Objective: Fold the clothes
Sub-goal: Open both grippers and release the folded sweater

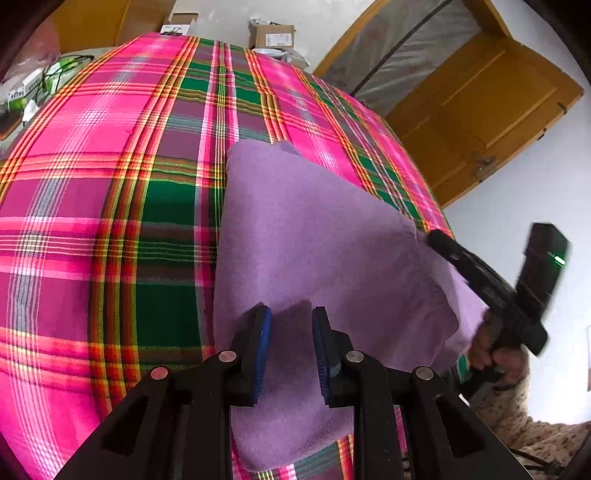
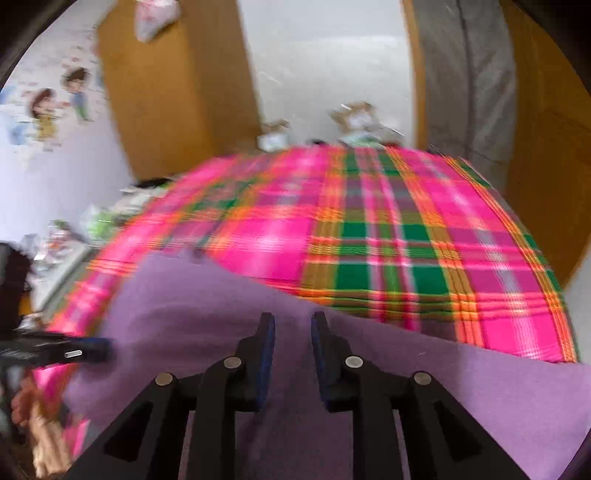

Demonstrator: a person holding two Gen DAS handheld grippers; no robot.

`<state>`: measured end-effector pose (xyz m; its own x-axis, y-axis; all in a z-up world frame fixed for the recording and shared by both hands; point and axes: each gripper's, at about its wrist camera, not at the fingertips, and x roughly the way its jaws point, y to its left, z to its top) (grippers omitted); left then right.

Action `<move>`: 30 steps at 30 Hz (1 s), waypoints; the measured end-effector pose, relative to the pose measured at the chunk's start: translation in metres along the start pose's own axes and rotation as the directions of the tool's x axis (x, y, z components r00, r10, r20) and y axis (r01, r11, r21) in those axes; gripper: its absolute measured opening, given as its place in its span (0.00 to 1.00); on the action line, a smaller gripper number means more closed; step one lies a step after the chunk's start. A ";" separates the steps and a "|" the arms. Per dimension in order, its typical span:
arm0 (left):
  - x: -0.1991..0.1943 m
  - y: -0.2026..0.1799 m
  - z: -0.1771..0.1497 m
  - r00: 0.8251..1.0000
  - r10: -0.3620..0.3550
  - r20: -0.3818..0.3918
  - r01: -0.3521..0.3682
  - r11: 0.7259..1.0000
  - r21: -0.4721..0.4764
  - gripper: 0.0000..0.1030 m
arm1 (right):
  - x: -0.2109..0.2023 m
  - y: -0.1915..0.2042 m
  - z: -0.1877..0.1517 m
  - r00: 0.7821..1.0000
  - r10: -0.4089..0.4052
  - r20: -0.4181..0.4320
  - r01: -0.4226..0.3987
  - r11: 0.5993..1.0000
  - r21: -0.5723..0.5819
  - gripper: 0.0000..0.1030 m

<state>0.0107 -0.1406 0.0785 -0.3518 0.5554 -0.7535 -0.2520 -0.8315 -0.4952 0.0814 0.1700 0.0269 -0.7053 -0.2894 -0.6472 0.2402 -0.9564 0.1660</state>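
Observation:
A purple fleece cloth (image 1: 314,229) lies partly lifted over the pink and green plaid tablecloth (image 1: 110,192). My left gripper (image 1: 291,332) has its blue pads (image 1: 264,332) closed on a raised ridge of the cloth at its near edge. The right gripper (image 1: 434,238), held by a person's hand (image 1: 495,354), pinches the cloth's right corner, and the fabric sags between the two. In the blurred right wrist view, the right gripper (image 2: 293,332) sits over the cloth (image 2: 221,314) with fabric between its fingers. The left gripper (image 2: 99,350) shows at the cloth's left edge.
Cardboard boxes (image 1: 271,35) stand beyond the table's far end. Cables and small clutter (image 1: 40,85) lie off the left side. A wooden door (image 1: 480,110) and a grey curtain stand at the right. Bare plaid cloth stretches to the left and beyond the purple cloth.

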 end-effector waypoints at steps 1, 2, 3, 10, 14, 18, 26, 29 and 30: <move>0.000 -0.001 -0.001 1.000 0.008 0.001 -0.008 1.000 0.005 0.22 | -0.007 0.009 -0.004 0.999 0.034 0.009 -0.034 0.999 -0.032 0.21; -0.001 -0.003 -0.001 1.000 0.017 0.002 -0.017 1.000 0.009 0.22 | -0.013 0.017 -0.008 0.998 0.058 0.015 -0.057 0.996 -0.066 0.21; -0.001 -0.004 -0.002 1.000 0.025 0.002 -0.025 1.000 0.014 0.22 | -0.017 0.026 -0.013 0.998 0.059 0.015 -0.057 0.993 -0.106 0.21; 0.000 -0.014 -0.011 0.996 0.086 0.015 -0.087 0.994 0.063 0.22 | -0.013 0.057 -0.050 0.996 0.043 -0.076 -0.060 0.968 -0.244 0.21; -0.004 -0.012 -0.020 0.997 0.079 0.023 -0.080 0.995 0.063 0.22 | -0.014 0.058 -0.064 0.998 0.037 -0.057 -0.050 0.969 -0.243 0.20; -0.009 -0.012 -0.026 0.996 0.089 0.030 -0.091 0.993 0.074 0.22 | -0.016 0.067 -0.066 0.998 0.044 -0.050 -0.056 0.962 -0.268 0.20; -0.012 -0.017 -0.040 0.994 0.105 0.036 -0.109 0.988 0.110 0.22 | -0.009 0.085 -0.072 0.990 0.088 -0.112 -0.114 0.962 -0.249 0.20; -0.015 -0.015 -0.047 0.995 0.096 0.041 -0.100 0.988 0.114 0.22 | -0.011 0.082 -0.079 0.991 0.088 -0.104 -0.110 0.966 -0.233 0.20; -0.016 -0.014 -0.049 0.995 0.093 0.044 -0.097 0.988 0.117 0.22 | -0.011 0.082 -0.079 0.991 0.084 -0.106 -0.107 0.966 -0.235 0.20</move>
<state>0.0646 -0.1386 0.0766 -0.4126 0.4758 -0.7768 -0.3202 -0.8741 -0.3653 0.1620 0.0975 -0.0109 -0.6081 -0.3628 -0.7061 0.4639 -0.8842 0.0548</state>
